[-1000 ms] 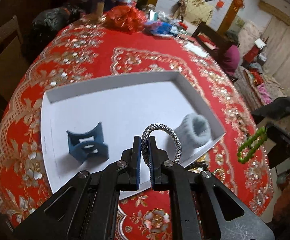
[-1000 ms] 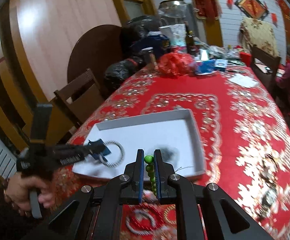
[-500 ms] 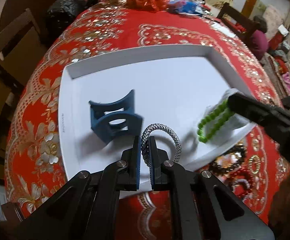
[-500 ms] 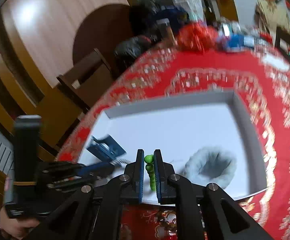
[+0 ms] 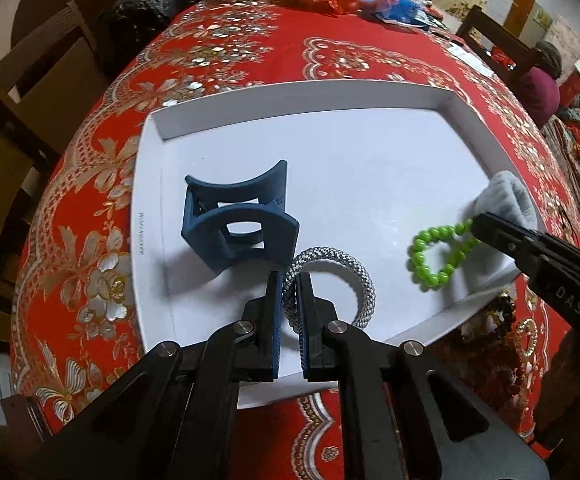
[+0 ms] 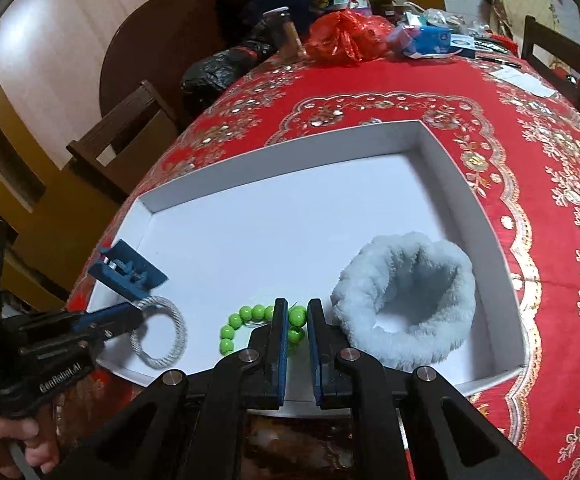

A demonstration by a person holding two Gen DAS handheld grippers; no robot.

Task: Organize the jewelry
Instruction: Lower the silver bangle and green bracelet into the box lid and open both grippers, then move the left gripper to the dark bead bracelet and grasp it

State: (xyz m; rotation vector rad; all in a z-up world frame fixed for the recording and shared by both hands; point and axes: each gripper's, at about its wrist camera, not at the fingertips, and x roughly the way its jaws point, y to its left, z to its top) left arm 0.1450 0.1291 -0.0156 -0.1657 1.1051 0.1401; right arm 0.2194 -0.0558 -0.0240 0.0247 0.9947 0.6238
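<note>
Both grippers clamp light, floppy loops near the shallow white cardboard tray's (image 5: 302, 96) front edge: left gripper (image 5: 288, 304) pinching the silver braided rope bracelet (image 5: 360, 280), right gripper (image 6: 298, 322) the slippery green bead bracelet (image 6: 245, 316).

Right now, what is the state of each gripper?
Left gripper: shut on the silver braided ring.
Right gripper: shut on the green bead bracelet.

Between the right gripper's (image 6: 294, 320) fingers, part of the green bead bracelet (image 6: 245, 320) is hidden. The left gripper's (image 5: 288, 300) fingers cover the silver braided ring's (image 5: 350, 280) near arc.
</note>
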